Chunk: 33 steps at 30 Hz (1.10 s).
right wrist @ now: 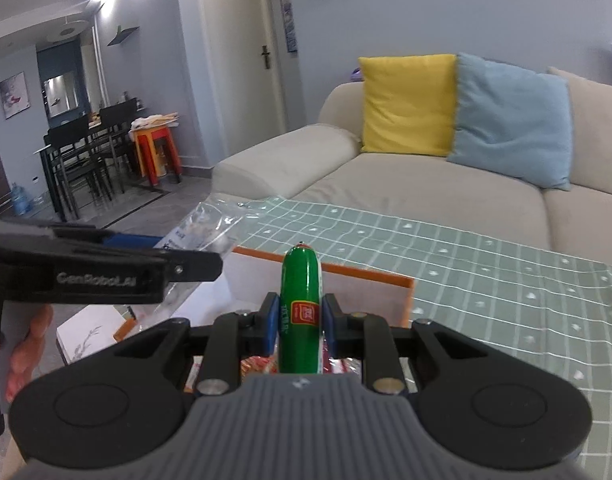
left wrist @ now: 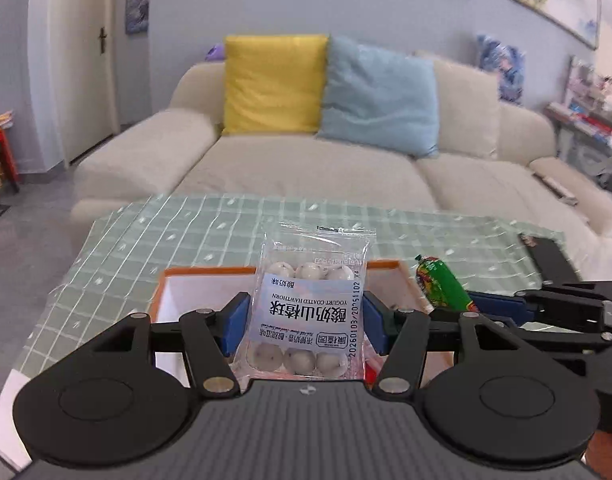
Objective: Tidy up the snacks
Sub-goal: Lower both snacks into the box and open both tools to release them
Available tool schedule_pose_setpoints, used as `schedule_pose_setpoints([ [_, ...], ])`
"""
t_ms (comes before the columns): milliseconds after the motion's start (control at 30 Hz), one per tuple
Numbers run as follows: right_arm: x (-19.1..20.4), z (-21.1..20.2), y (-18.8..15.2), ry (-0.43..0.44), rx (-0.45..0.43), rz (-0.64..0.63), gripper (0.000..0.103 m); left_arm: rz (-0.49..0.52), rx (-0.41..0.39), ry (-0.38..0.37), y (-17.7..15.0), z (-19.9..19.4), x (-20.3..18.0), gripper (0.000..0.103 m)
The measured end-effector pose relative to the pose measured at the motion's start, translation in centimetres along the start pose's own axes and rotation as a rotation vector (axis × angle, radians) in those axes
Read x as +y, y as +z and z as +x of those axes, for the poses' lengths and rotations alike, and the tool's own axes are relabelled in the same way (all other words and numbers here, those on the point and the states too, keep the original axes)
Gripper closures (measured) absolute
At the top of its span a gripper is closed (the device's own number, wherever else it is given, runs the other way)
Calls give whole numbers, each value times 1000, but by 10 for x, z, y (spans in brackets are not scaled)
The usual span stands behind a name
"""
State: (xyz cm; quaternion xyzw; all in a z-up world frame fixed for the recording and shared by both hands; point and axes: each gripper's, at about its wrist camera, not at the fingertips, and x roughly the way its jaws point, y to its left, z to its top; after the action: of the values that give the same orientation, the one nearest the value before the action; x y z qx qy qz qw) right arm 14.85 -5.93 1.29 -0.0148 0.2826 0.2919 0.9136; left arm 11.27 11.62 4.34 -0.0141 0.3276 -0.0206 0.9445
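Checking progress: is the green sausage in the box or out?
Out. The right gripper holds the green sausage above the orange box.

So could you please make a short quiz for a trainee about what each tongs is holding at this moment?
1. True or false: the left tongs are closed on the clear packet of white yogurt-coated hawthorn balls.
2. Which item do the right tongs hold? A) a yellow cushion B) the green sausage stick C) a red stool
3. Fill in: below both tongs stands an open box with an ______ rim, on the green checked tablecloth.

Key: 1 true; 2 B; 3 orange.
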Motion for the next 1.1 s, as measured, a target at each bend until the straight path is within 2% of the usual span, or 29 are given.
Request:
schedule_pose_setpoints([
  [133, 8, 32, -1, -23, 51, -29, 83, -12, 143, 37, 1, 40, 16, 36],
  [333, 9, 83, -12, -70, 187, -53, 84, 1, 255, 65, -13, 84, 28, 36],
  [533, 8, 118, -23, -101, 281, -64, 84, 58, 316, 85, -24, 107, 26, 36],
  [833, 11, 142, -34, -135, 361, -100, 83, 100, 414, 133, -34, 126, 20, 34],
  [1067, 9, 145, -36, -139, 387, -102, 83, 96, 421, 147, -34, 128, 21, 27],
  [1100, 9, 142, -36, -137, 378, -101, 78, 107, 418, 142, -33, 127, 20, 27],
])
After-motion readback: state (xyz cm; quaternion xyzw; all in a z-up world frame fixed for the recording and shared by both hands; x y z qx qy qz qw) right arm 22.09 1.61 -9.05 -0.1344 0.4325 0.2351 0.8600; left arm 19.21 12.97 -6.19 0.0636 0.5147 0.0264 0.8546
